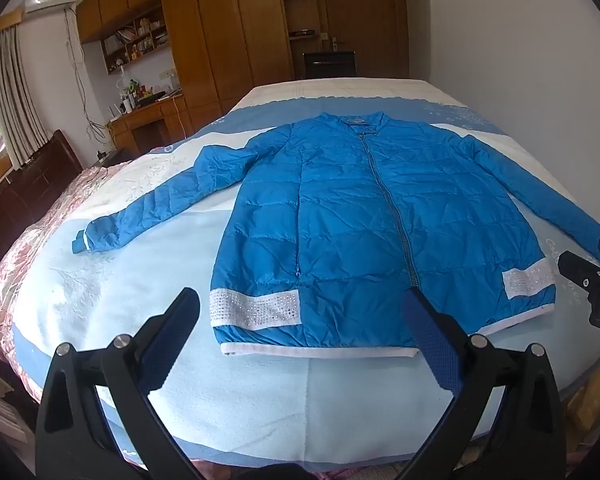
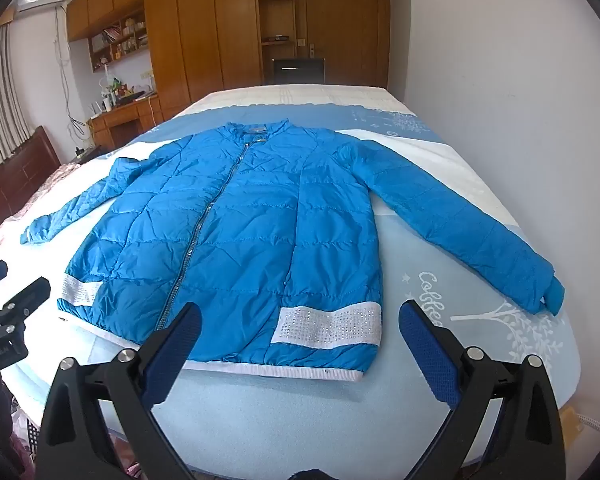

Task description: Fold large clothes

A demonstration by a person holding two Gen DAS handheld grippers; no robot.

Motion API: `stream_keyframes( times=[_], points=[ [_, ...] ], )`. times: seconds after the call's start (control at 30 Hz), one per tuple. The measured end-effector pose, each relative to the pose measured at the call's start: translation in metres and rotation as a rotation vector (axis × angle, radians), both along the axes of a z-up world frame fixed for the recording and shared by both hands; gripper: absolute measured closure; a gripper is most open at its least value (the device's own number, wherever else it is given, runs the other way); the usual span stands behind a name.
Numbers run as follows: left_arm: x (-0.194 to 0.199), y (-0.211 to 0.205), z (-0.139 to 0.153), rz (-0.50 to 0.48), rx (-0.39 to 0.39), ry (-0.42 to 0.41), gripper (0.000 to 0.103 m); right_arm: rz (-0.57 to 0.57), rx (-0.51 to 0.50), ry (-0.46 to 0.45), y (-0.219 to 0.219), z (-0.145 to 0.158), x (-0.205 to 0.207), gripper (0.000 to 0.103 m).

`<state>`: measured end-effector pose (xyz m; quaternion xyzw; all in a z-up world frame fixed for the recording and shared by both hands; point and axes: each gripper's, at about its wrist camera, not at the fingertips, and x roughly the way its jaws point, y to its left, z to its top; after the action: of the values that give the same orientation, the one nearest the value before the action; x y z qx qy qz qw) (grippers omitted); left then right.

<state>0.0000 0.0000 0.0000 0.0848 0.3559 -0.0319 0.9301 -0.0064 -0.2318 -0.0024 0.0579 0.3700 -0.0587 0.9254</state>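
A blue quilted jacket point(image 1: 360, 216) lies flat and zipped on the bed, front up, both sleeves spread outward, white studded bands near the hem. It also shows in the right wrist view point(image 2: 252, 232). My left gripper point(image 1: 300, 308) is open and empty, held above the near hem at the jacket's left half. My right gripper point(image 2: 300, 320) is open and empty, above the hem at the jacket's right half. The right gripper's tip shows in the left wrist view point(image 1: 592, 280) near the right cuff. The left gripper's tip shows in the right wrist view point(image 2: 8, 300).
The bed point(image 1: 240, 392) has a light blue and white cover and a pink floral quilt point(image 1: 24, 248) at its left side. A white wall point(image 2: 520, 120) runs along the bed's right side. A dark headboard, a desk and wooden wardrobes point(image 1: 220, 40) stand beyond.
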Motion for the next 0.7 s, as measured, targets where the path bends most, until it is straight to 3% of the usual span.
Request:
stream_keyframes(
  times=[0.7],
  points=[
    [0.0000, 0.0005, -0.0001, -0.002, -0.006, 0.005, 0.003, 0.000, -0.002, -0.002, -0.0003, 0.0003, -0.0002, 0.004]
  ],
)
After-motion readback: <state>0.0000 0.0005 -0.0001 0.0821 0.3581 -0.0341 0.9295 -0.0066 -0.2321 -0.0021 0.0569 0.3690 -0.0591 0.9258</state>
